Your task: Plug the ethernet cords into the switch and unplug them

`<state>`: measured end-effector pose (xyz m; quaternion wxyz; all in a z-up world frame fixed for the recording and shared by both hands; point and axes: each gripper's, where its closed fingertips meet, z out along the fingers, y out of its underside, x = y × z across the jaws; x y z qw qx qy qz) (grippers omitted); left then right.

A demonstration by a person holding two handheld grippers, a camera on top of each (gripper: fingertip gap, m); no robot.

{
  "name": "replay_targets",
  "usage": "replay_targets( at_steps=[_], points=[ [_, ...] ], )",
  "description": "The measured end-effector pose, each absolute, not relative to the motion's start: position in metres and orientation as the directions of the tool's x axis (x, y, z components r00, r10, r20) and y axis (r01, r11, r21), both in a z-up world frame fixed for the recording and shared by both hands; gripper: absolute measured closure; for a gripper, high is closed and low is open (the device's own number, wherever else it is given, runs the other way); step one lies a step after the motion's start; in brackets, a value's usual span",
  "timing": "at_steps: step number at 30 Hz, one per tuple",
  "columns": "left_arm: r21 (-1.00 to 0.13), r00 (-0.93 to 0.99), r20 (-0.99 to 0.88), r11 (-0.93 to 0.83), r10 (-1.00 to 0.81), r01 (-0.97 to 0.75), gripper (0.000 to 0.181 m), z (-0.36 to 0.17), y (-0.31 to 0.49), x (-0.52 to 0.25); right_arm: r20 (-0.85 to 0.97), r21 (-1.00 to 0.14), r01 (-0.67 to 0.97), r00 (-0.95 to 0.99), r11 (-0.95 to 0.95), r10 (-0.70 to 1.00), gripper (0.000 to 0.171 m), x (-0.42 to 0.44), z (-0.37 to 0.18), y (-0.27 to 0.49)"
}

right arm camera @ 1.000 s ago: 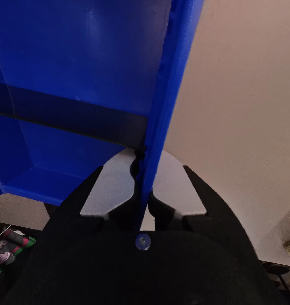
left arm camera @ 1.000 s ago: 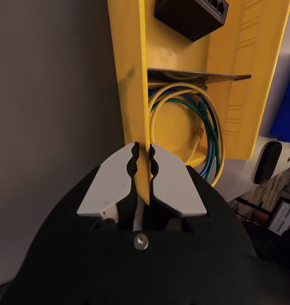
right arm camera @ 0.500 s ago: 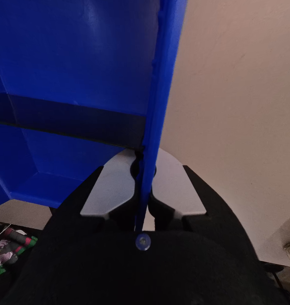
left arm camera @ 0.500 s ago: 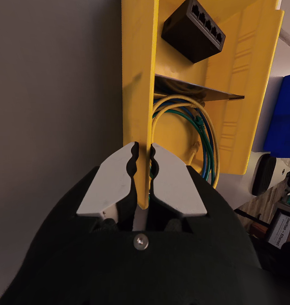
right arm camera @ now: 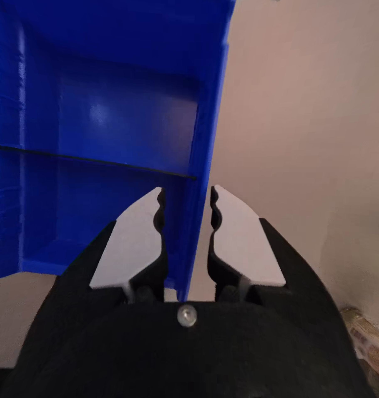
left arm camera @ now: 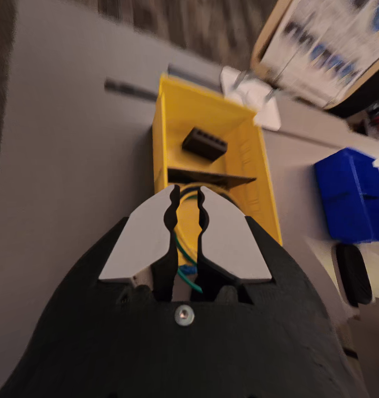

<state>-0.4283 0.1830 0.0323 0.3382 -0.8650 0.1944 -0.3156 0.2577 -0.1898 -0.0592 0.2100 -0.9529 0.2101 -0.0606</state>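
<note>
A yellow bin (left arm camera: 249,193) stands on the grey table (left arm camera: 76,150). The black ethernet switch (left arm camera: 204,146) lies in its far compartment, behind a dark divider (left arm camera: 208,178). Yellow, green and blue ethernet cords (left arm camera: 185,257) lie coiled in the near compartment, mostly hidden by my fingers. My left gripper (left arm camera: 187,189) hovers over the near end with its jaws slightly apart and empty. My right gripper (right arm camera: 186,189) is open, with the right wall of an empty blue bin (right arm camera: 205,150) between its fingers, untouched.
The blue bin (left arm camera: 352,193) stands to the right of the yellow one. A cardboard box (left arm camera: 324,43) and a white object (left arm camera: 251,97) sit at the far right. A white and black object (left arm camera: 352,275) lies near the table's right edge. My hands' fingertips stand some 80 cm from each other.
Both grippers have opened and let go of the bin walls they were clamping. The left gripper has pulled back from the yellow bin, which now looks farther away.
</note>
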Motion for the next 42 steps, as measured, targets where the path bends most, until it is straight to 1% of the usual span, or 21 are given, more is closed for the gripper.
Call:
replay_targets(
  at_steps=[3, 5, 6, 8, 10, 12, 13, 16, 18, 20, 22, 24, 26, 28, 30, 32, 34, 37, 40, 41, 42],
  points=[
    [-0.88, 0.679, 0.338, -0.474, -0.651, -0.017, 0.16, 0.099, 0.171, -0.418, 0.075, -0.702, -0.222, 0.922, -0.677, -0.38, 0.121, 0.243, 0.011, -0.16],
    [-0.945, 0.635, 0.277, -0.324, -0.722, 0.043, 0.148, 0.136, 0.154, -0.402, 0.125, -0.91, -0.025, 0.935, -0.413, -0.332, 0.108, 0.221, 0.078, -0.132],
    [-0.965, 0.609, 0.24, -0.252, -0.756, 0.068, 0.143, 0.15, 0.145, -0.39, 0.15, -0.966, 0.068, 0.934, -0.25, -0.324, 0.105, 0.206, 0.111, -0.124],
    [-0.99, 0.551, 0.138, -0.096, -0.823, 0.104, 0.133, 0.172, 0.125, -0.357, 0.208, -0.974, 0.224, 0.934, 0.023, -0.29, 0.104, 0.169, 0.165, -0.118],
    [-0.995, 0.496, 0.022, 0.03, -0.868, 0.097, 0.13, 0.18, 0.107, -0.321, 0.238, -0.928, 0.293, 0.942, 0.231, -0.238, 0.105, 0.132, 0.204, -0.114],
    [-0.998, 0.442, -0.043, 0.055, -0.896, 0.014, 0.124, 0.17, 0.096, -0.287, 0.228, -0.905, 0.269, 0.961, 0.331, -0.157, 0.108, 0.102, 0.226, -0.106],
    [-0.998, 0.402, -0.057, 0.04, -0.914, -0.05, 0.117, 0.159, 0.089, -0.273, 0.221, -0.899, 0.243, 0.97, 0.365, -0.103, 0.108, 0.088, 0.232, -0.101],
    [-0.972, 0.322, -0.067, -0.011, -0.944, -0.236, 0.108, 0.129, 0.078, -0.253, 0.208, -0.882, 0.176, 0.978, 0.436, 0.027, 0.108, 0.056, 0.225, -0.092],
    [-0.942, 0.306, -0.115, 0.005, -0.945, -0.336, 0.109, 0.114, 0.076, -0.256, 0.201, -0.837, 0.149, 0.979, 0.526, 0.042, 0.127, 0.051, 0.221, -0.086],
    [-0.886, 0.282, -0.159, 0.01, -0.946, -0.464, 0.12, 0.095, 0.07, -0.267, 0.184, -0.865, 0.097, 0.974, 0.493, 0.131, 0.127, 0.045, 0.206, -0.069],
    [-0.814, 0.279, -0.195, -0.003, -0.94, -0.58, 0.121, 0.079, 0.064, -0.282, 0.125, -0.91, 0.023, 0.967, 0.413, 0.222, 0.124, 0.043, 0.189, -0.053],
    [-0.782, 0.313, -0.273, 0.02, -0.91, -0.624, 0.121, 0.079, 0.064, -0.294, 0.074, -0.921, -0.038, 0.96, 0.387, 0.27, 0.124, 0.043, 0.182, -0.046],
    [-0.822, 0.459, -0.364, 0.048, -0.811, -0.567, 0.118, 0.107, 0.074, -0.299, 0.055, -0.925, -0.057, 0.958, 0.375, 0.282, 0.124, 0.046, 0.178, -0.045],
    [-0.885, 0.538, -0.343, 0.074, -0.77, -0.459, 0.12, 0.135, 0.062, -0.295, 0.064, -0.929, -0.045, 0.958, 0.367, 0.279, 0.124, 0.049, 0.177, -0.046],
    [-0.917, 0.506, -0.297, 0.093, -0.81, -0.389, 0.122, 0.143, 0.035, -0.282, 0.061, -0.927, -0.052, 0.956, 0.372, 0.286, 0.124, 0.052, 0.178, -0.05],
    [-0.904, 0.443, -0.315, 0.124, -0.839, -0.408, 0.123, 0.132, 0.015, -0.274, 0.042, -0.924, -0.083, 0.948, 0.373, 0.315, 0.124, 0.052, 0.182, -0.054],
    [-0.831, 0.377, -0.408, 0.166, -0.831, -0.531, 0.124, 0.101, 0.011, -0.279, 0.034, -0.925, -0.1, 0.939, 0.366, 0.342, 0.124, 0.054, 0.185, -0.055],
    [-0.609, 0.201, -0.529, 0.203, -0.824, -0.767, 0.135, 0.036, 0.016, -0.308, 0.028, -0.927, -0.106, 0.937, 0.359, 0.348, 0.124, 0.06, 0.188, -0.059],
    [-0.387, 0.049, -0.486, 0.164, -0.873, -0.907, 0.138, -0.029, 0.021, -0.346, 0.004, -0.915, -0.15, 0.925, 0.376, 0.381, 0.124, 0.062, 0.194, -0.067],
    [-0.36, 0.037, -0.471, 0.154, -0.881, -0.92, 0.139, -0.041, 0.024, -0.353, -0.004, -0.908, -0.168, 0.92, 0.384, 0.393, 0.125, 0.063, 0.196, -0.07],
    [-0.359, 0.025, -0.438, 0.149, -0.899, -0.921, 0.146, -0.051, 0.024, -0.356, -0.011, -0.902, -0.183, 0.916, 0.392, 0.402, 0.125, 0.065, 0.199, -0.073]
  ],
)
